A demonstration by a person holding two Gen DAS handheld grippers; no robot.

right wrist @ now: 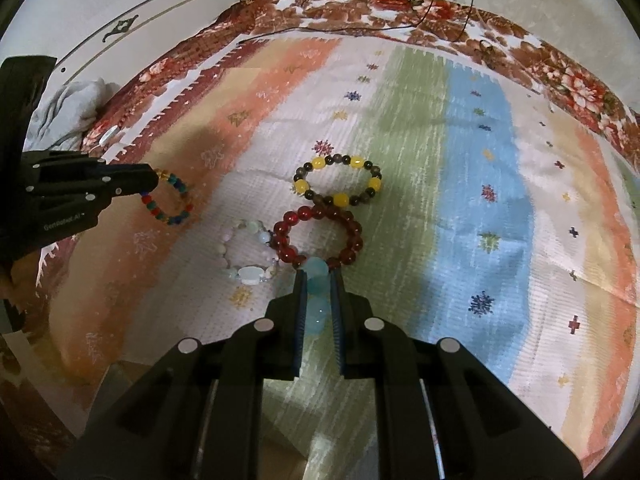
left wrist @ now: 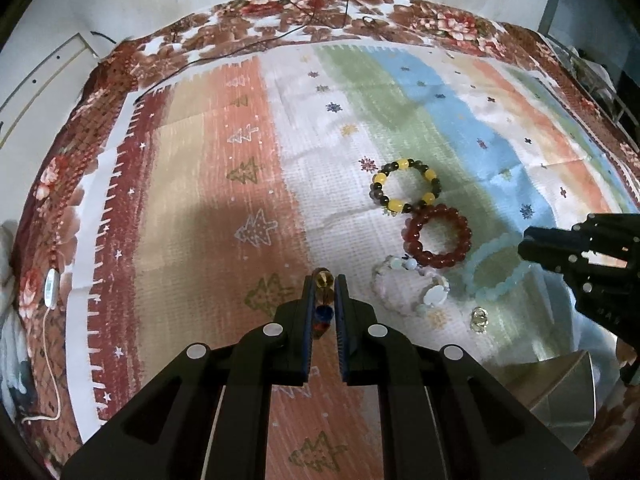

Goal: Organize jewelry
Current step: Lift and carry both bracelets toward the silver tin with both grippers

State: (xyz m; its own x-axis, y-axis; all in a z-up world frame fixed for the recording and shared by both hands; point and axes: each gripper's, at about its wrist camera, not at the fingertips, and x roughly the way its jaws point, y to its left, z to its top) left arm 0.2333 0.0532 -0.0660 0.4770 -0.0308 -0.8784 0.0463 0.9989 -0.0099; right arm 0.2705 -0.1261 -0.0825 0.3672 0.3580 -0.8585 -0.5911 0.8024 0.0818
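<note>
My left gripper [left wrist: 324,280] is shut on a multicoloured bead bracelet [right wrist: 170,198], holding it just above the striped cloth [left wrist: 224,152]; its beads [left wrist: 323,298] show between the jaws. My right gripper [right wrist: 318,276] is shut on a pale blue bead bracelet [left wrist: 496,272]; its beads [right wrist: 316,300] sit between the jaws. On the cloth lie a yellow-and-dark bead bracelet [left wrist: 406,186], a dark red bead bracelet [left wrist: 438,236] touching it, and a white-pink bracelet [left wrist: 412,290] beside the red one. These also show in the right wrist view: yellow [right wrist: 340,180], red [right wrist: 318,236], white [right wrist: 248,252].
A small clear ring-like piece [left wrist: 479,318] lies near the blue bracelet. A grey box corner [left wrist: 568,388] sits at the lower right. Black cables [left wrist: 280,36] run over the floral bedspread [left wrist: 80,128]. A white device on a cord [left wrist: 52,288] lies at the left edge.
</note>
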